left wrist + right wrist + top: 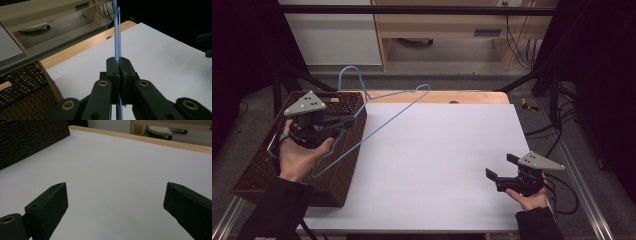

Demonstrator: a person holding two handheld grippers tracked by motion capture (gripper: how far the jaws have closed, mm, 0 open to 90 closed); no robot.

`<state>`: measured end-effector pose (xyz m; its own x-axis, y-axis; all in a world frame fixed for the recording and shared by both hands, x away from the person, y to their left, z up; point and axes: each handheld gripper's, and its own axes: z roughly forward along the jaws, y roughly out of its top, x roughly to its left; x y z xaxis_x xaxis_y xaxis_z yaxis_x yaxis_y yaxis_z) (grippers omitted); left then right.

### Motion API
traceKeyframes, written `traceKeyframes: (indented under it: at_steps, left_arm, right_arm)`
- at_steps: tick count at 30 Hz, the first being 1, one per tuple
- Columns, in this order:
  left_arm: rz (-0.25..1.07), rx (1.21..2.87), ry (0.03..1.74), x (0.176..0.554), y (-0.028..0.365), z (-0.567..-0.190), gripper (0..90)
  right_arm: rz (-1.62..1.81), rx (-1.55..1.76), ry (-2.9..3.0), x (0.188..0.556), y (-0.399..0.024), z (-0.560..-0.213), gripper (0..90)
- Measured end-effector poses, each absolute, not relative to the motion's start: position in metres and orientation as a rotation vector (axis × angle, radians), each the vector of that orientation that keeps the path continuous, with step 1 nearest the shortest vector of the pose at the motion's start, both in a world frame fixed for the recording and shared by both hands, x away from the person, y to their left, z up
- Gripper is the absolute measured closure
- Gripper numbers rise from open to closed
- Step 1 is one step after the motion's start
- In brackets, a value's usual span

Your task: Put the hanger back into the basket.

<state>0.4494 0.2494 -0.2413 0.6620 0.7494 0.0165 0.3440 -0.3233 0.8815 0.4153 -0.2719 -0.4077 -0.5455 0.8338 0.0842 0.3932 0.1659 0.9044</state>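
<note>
A light blue wire hanger [388, 114] hangs in the air over the left side of the table, its hook [349, 72] pointing up and back. My left gripper [348, 121] is shut on the hanger's wire above the dark wicker basket [257, 172]. In the left gripper view the blue wire [117, 30] runs up between the closed jaws of the gripper [119, 65]. My right gripper [502, 167] rests low at the table's right front, open, with nothing between its fingers [50, 202].
The white sheet [432, 165] covers most of the wooden table [452, 96]. The basket sits at the left edge. Cables [562, 190] trail off the right side. A wooden desk [447, 25] stands beyond the table.
</note>
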Motion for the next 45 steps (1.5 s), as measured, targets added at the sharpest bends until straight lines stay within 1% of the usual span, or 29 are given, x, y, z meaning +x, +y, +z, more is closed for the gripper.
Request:
traceKeyframes:
  at_steps: [7, 18, 33, 45]
  left_arm:
    - [0.552, 1.909, 0.899, 0.453, 0.278, -0.237, 87.3]
    - [0.625, 1.887, 0.967, 0.454, 0.323, -0.234, 87.3]
    - [0.661, 1.865, 1.030, 0.458, 0.370, -0.251, 87.2]
    - [0.682, 1.868, 1.117, 0.463, 0.402, -0.271, 87.2]
  right_arm:
    - [1.355, 1.160, 2.012, 0.415, -0.272, -0.407, 6.4]
    - [1.353, 1.157, 2.014, 0.415, -0.272, -0.407, 6.3]
    - [1.344, 1.152, 2.022, 0.416, -0.271, -0.408, 6.4]
    - [1.340, 1.152, 2.021, 0.416, -0.271, -0.408, 6.3]
